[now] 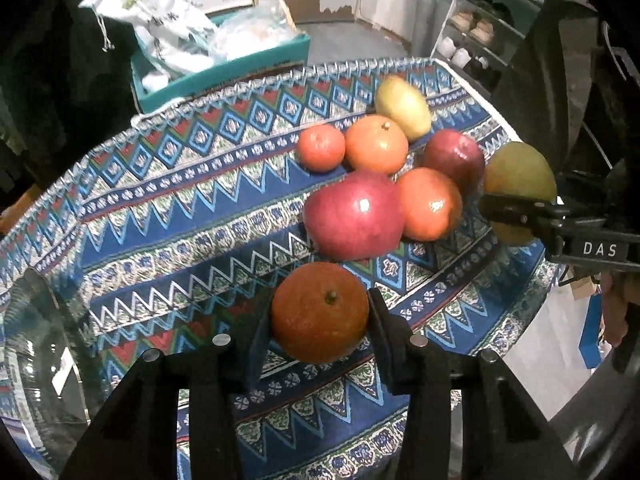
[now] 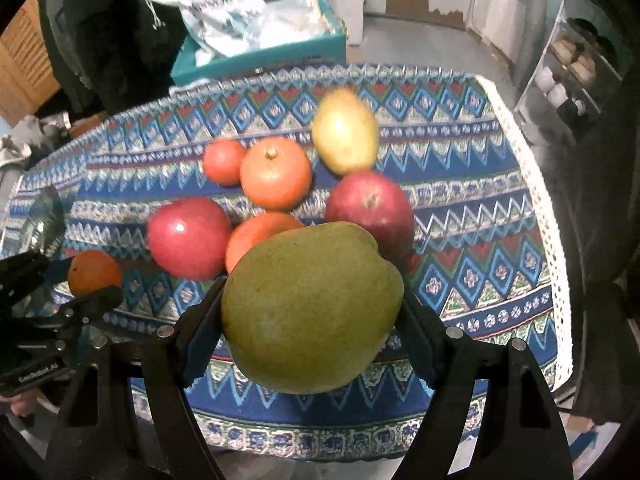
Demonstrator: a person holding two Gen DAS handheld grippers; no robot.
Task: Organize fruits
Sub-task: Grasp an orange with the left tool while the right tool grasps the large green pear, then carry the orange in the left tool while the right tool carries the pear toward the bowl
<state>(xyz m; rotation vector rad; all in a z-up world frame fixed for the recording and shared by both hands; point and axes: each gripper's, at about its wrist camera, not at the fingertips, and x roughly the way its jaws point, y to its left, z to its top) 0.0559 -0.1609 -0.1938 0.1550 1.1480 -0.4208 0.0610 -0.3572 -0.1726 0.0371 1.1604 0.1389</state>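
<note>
Faintly, "DAS" on right hand-held gripper (image 1: 516,208), clamping green mango (image 2: 312,308)

Black fingers (image 1: 384,332), silver screws, white "DAS" lettering.

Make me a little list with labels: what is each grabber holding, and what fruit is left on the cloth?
left gripper: shut on an orange
right gripper: shut on a green mango
cloth: blue, patterned
fruit on cloth: six, bunched together
red ones: two
orange ones: three
yellow one: one, at the far side
behind cloth: teal box with bags
</note>
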